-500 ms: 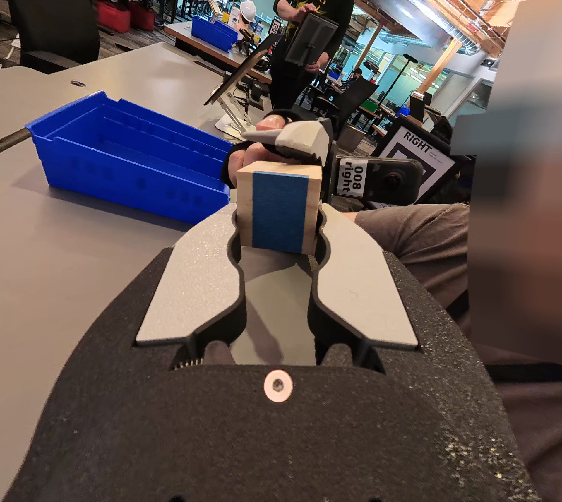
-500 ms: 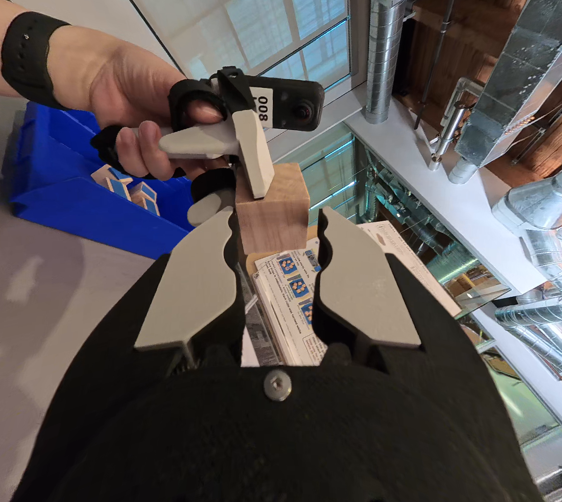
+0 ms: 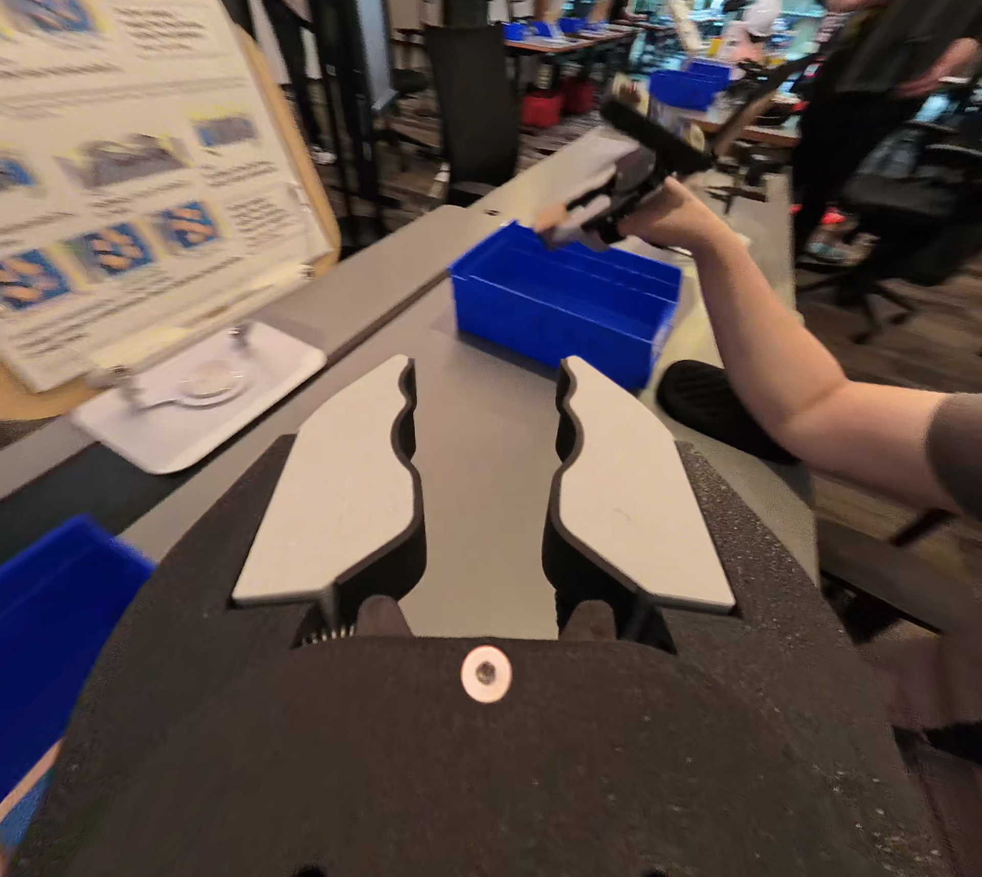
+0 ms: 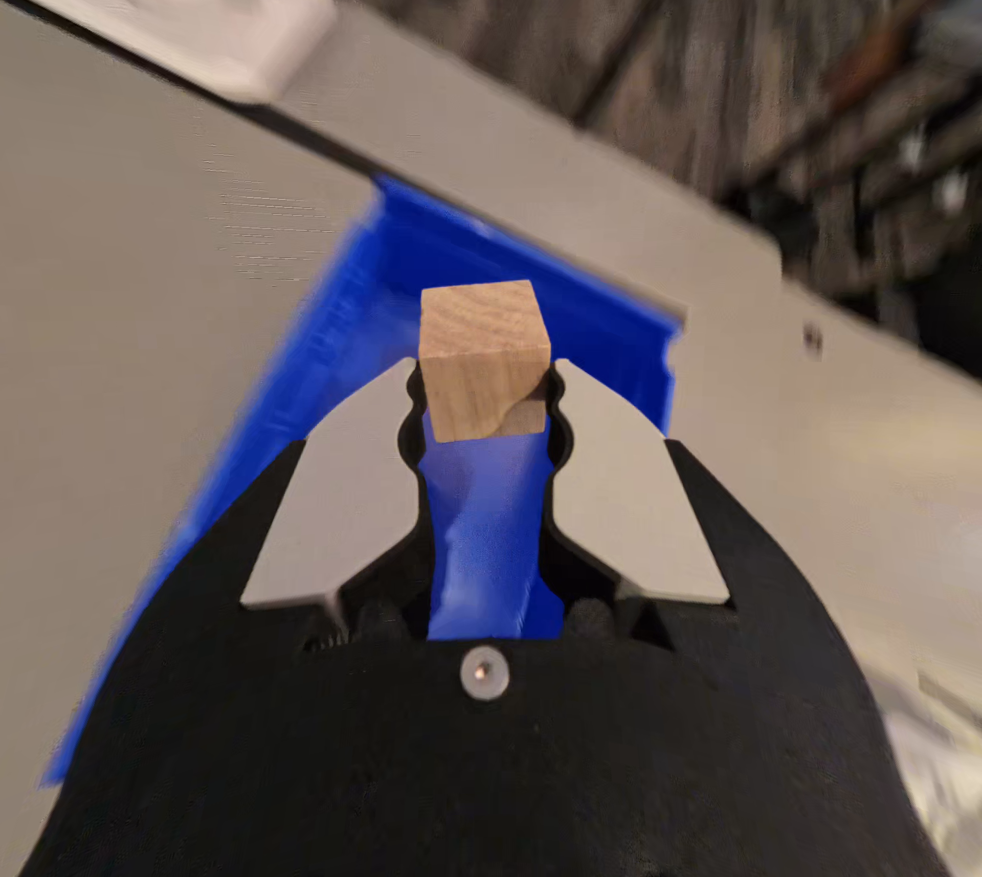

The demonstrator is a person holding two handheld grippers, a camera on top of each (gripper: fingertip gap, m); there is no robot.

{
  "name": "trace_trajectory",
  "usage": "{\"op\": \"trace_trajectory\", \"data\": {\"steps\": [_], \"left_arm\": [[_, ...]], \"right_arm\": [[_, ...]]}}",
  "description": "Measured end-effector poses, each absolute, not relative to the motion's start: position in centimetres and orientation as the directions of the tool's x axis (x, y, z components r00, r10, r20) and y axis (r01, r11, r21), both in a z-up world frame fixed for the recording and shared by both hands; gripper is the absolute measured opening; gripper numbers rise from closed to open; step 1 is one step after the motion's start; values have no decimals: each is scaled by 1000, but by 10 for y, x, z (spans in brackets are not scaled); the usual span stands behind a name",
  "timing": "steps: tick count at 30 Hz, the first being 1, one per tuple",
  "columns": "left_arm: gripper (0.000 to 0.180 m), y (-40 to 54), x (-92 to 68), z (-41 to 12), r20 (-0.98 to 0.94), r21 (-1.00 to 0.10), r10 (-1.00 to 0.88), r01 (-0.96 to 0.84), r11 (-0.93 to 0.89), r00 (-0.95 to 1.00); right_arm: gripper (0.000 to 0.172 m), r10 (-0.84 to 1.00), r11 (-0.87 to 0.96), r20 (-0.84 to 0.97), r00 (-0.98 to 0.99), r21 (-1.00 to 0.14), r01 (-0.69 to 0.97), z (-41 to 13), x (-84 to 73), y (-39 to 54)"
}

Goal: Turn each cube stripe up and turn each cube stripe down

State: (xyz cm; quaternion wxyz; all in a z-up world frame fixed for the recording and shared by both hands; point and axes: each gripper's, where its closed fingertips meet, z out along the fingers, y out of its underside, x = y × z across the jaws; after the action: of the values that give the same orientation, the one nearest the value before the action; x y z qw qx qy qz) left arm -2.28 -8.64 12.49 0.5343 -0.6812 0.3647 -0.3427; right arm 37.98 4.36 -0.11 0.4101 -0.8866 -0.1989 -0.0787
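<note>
Between ridged grey pads [image 4: 409, 405], smooth square-edged wooden cube [image 4: 481, 373] above blue bin [image 4: 611, 336]

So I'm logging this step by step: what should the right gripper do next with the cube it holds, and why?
Probably lower it into the blue bin and open. The right gripper is shut on the wooden cube right above the bin, and the left gripper is open and empty. No stripe shows on the visible faces, so it may face down.
</note>
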Motion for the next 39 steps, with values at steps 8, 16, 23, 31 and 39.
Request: {"op": "trace_trajectory", "data": {"steps": [8,16,23,31,39], "left_arm": [[43,-62,-90,122,23,-967,-693,-159,-198,721],[42,-35,-170,77,-79,-874,-438,-273,-401,895],[44,-26,-211,9,-63,-696,-365,-303,-650,929],[46,-31,-232,-59,-119,-409,-237,-265,-873,964],[60,-28,-236,-93,-115,-292,-149,-177,-940,982]], "right_arm": [[45,75,-894,218,973,-418,163,-110,446,56],[45,62,-935,193,979,-333,125,-137,451,52],[64,87,-878,176,981,-451,159,-110,437,64],[70,121,-727,211,970,-647,232,-38,409,66],[72,128,-684,223,966,-685,249,-22,408,63]]}}
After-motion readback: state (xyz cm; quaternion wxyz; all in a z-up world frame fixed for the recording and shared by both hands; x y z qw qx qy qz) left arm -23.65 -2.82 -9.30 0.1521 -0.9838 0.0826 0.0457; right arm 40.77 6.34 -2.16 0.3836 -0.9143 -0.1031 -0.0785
